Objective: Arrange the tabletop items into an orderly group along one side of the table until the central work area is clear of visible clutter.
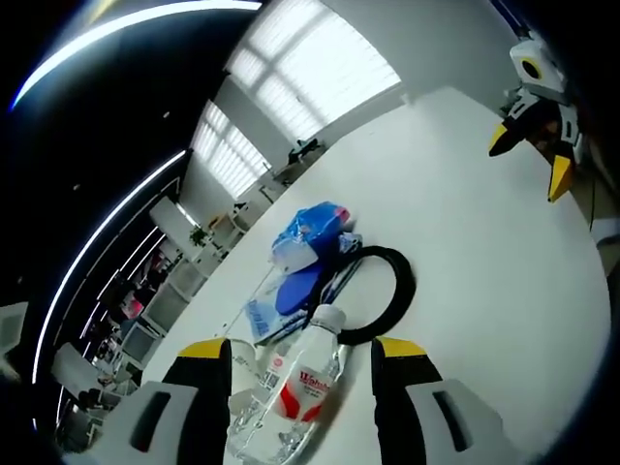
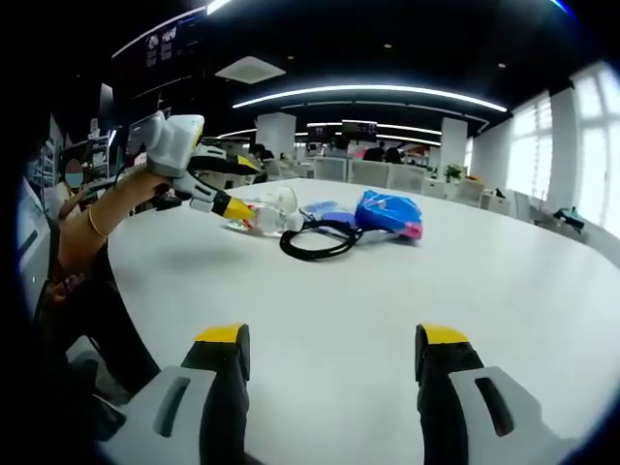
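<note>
- Between the yellow-tipped jaws of the left gripper [image 1: 302,363], in the left gripper view: clear plastic water bottle [image 1: 295,387], white cap toward 12 o'clock, red-and-white label facing up, lying on the white table [image 1: 484,252].
- Jaws spread wide either side of the bottle; cannot tell whether either pad touches it.
- Just past the cap, at 1 o'clock: black cable loop [image 1: 383,295], lying flat, close to the cap.
- Further along 12 o'clock, beyond the loop: blue plastic packet [image 1: 310,232], with a darker blue flat item [image 1: 295,291] beside it at 11 o'clock of the bottle; the two overlapping.
- Far at 2 o'clock, well apart from the pile: right gripper [image 1: 528,155], yellow tips pointing down over the table.
- From the right gripper view: right gripper [image 2: 334,349] spread wide above bare tabletop [image 2: 387,310], nothing between its jaws.
- At 11 o'clock of that view: left gripper [image 2: 228,205] held by a hand [image 2: 145,184], its yellow tip at the bottle [image 2: 262,215].
- At 12 o'clock: cable loop [image 2: 318,242], then the blue packet [image 2: 389,213] at 1 o'clock, all grouped together, well away from the right gripper.
- Behind the table: office desks and ceiling light strips; seated person [image 2: 73,252] at 9 o'clock.
</note>
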`<state>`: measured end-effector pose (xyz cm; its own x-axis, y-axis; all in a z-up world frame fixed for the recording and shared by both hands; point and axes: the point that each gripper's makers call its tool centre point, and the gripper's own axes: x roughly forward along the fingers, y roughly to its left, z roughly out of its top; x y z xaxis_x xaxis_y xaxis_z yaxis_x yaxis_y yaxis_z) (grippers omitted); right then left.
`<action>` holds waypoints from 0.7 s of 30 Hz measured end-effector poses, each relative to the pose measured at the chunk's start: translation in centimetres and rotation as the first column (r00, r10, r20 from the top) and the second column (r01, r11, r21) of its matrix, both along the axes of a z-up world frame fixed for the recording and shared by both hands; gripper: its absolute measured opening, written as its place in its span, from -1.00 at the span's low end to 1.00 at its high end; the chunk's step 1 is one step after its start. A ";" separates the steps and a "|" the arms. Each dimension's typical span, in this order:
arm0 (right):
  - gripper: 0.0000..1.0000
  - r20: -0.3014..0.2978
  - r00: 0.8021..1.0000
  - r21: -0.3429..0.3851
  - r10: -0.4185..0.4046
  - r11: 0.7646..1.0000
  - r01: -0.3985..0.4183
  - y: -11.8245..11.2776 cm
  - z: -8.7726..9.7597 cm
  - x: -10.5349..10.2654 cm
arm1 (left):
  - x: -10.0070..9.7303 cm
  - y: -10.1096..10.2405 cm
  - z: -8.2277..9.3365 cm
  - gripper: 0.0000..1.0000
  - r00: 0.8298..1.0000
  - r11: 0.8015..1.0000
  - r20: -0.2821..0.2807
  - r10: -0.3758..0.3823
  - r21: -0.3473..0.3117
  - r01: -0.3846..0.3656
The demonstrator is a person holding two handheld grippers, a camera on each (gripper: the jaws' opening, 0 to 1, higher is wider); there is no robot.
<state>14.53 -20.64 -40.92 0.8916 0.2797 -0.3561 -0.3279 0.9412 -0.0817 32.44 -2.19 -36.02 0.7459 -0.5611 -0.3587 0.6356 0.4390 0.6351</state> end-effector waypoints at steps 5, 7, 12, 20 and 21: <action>0.33 0.002 1.000 0.005 0.007 1.000 -0.007 0.2 0.0 0.1 | 0.2 -0.6 -0.3 0.15 1.000 1.000 -0.007 -0.024 0.019 0.024; 0.33 0.003 1.000 0.006 0.008 1.000 -0.008 0.2 0.0 0.1 | 0.1 -0.6 -0.4 0.15 1.000 0.999 -0.007 -0.026 0.019 0.026; 0.32 0.008 1.000 -0.003 0.013 1.000 -0.013 0.1 0.2 0.2 | 0.5 -1.1 -1.1 0.14 0.999 0.996 -0.003 -0.039 0.078 0.039; 0.26 0.019 1.000 -0.004 0.020 1.000 -0.020 0.0 0.2 0.2 | 0.8 -1.8 -1.1 0.14 0.998 0.993 -0.019 -0.053 0.101 0.055; 0.26 0.019 1.000 -0.007 0.020 1.000 -0.020 -0.1 0.2 0.2 | 0.9 -1.9 -1.1 0.14 0.998 0.993 -0.021 -0.051 0.106 0.053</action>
<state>14.76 -20.72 -40.72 0.8924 0.2957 -0.3409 -0.3453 0.9338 -0.0941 33.36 -4.06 -37.12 0.7095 -0.5573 -0.4313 0.6676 0.3355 0.6646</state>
